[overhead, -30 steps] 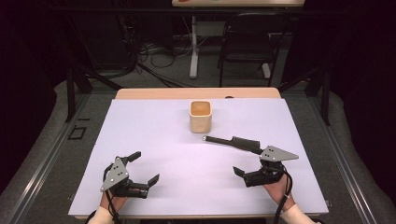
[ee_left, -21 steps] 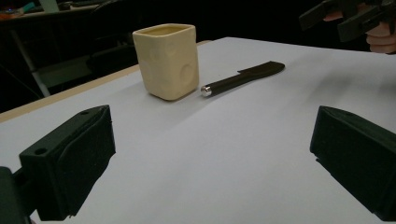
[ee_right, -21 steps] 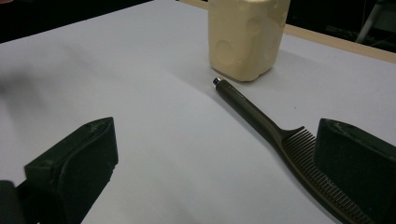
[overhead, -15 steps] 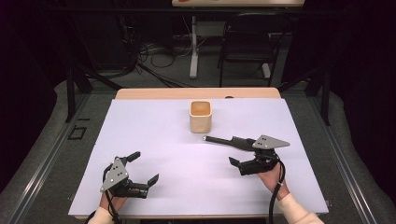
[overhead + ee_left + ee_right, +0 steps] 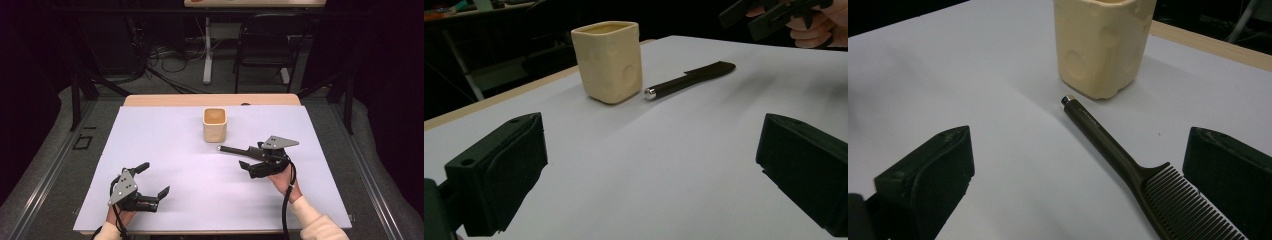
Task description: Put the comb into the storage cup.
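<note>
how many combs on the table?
1. The dark comb lies flat on the white table, handle tip by the cream cup, teeth end between the open fingers of the right gripper. None seen elsewhere; the cup's inside isn't visible.

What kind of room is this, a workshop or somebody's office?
Most likely a lab or recording room: a table under a plain white cover stands in a dark space, loose cables trail over the floor behind it, and a folding chair stands nearby.

comb (image 5: 1128, 165) dk brown, silver tip | cup (image 5: 1100, 42) cream | table cover (image 5: 165, 150) pale lilac | grippers blk
</note>
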A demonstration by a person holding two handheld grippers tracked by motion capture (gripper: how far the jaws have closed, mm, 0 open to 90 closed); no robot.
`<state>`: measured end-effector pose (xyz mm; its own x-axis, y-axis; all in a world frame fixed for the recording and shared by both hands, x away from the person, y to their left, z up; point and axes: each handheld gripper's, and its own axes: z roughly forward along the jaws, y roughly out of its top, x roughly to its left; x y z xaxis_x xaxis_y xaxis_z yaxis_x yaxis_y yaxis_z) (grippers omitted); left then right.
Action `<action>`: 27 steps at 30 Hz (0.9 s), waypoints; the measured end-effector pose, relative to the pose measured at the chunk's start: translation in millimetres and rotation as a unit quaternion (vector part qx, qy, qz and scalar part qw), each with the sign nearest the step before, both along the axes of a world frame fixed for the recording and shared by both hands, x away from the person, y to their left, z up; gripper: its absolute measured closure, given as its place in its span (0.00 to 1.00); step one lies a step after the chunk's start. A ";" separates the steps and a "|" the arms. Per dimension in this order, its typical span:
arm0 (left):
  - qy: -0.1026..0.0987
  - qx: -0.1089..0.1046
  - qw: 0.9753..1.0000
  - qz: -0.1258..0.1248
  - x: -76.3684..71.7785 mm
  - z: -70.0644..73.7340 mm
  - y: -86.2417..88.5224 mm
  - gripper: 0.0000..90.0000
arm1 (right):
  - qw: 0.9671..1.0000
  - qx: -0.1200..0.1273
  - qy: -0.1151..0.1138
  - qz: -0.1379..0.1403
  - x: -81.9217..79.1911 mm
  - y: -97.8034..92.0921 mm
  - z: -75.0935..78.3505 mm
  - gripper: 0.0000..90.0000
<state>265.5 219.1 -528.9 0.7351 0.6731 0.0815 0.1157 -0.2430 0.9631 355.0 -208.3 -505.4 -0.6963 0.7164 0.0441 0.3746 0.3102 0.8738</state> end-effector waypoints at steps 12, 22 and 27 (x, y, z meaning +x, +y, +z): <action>0.001 0.004 1.000 0.004 0.1 -0.3 0.3 0.00 | 1.000 -0.010 0.014 -0.002 24.7 12.3 -0.4 0.00; 0.001 0.003 1.000 0.003 -0.2 -0.3 0.6 0.00 | 0.999 -0.019 0.026 0.001 43.8 26.3 -3.3 0.00; 0.000 0.003 1.000 0.003 -0.3 -0.2 0.5 0.00 | 0.999 -0.019 0.035 -0.002 53.7 31.3 -5.6 0.00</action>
<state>265.2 219.6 -529.1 0.7309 0.6771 0.0856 0.1178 -0.2486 0.9614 408.7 -177.0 -511.1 -0.6892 0.7217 0.0650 0.4355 0.3409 0.8332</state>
